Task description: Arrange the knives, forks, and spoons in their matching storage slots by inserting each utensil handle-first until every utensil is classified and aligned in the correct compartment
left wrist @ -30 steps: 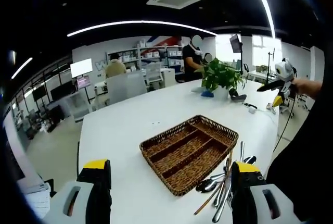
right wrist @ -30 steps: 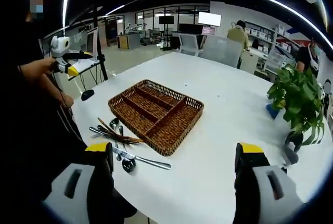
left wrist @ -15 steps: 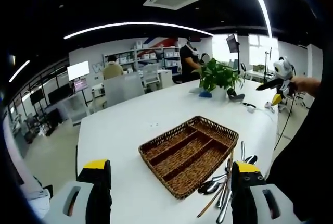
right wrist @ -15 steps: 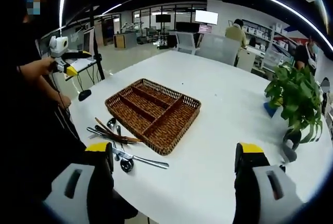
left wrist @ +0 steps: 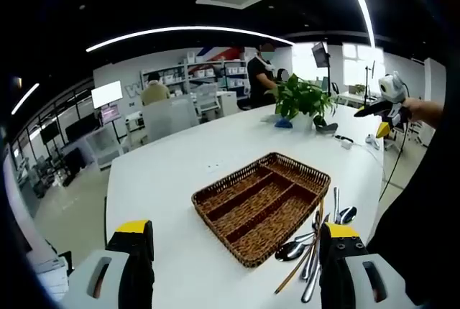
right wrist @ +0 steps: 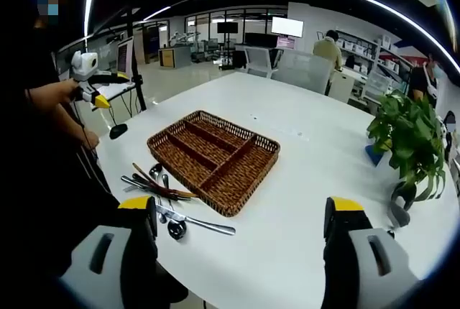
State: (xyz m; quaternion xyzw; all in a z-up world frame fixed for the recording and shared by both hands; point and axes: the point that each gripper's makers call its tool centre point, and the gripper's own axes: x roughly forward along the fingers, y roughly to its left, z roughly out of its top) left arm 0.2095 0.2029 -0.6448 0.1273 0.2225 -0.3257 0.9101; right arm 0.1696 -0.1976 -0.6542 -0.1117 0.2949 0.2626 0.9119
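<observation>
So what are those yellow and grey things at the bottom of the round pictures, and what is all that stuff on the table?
Those are the two jaws of a hand-held gripper, a kind of big pincer. A person holds one in each hand, and a small camera rides on each, so each round picture looks out between its own jaws. One picture comes from the left gripper, the other from the right gripper. Both stand open and hold nothing. On the white table lies a brown wicker tray with empty compartments. Beside it, loose on the table, is a pile of utensils: spoons and other cutlery. Further off stands a green potted plant. Each picture also catches the other gripper, held up in the person's hand.
</observation>
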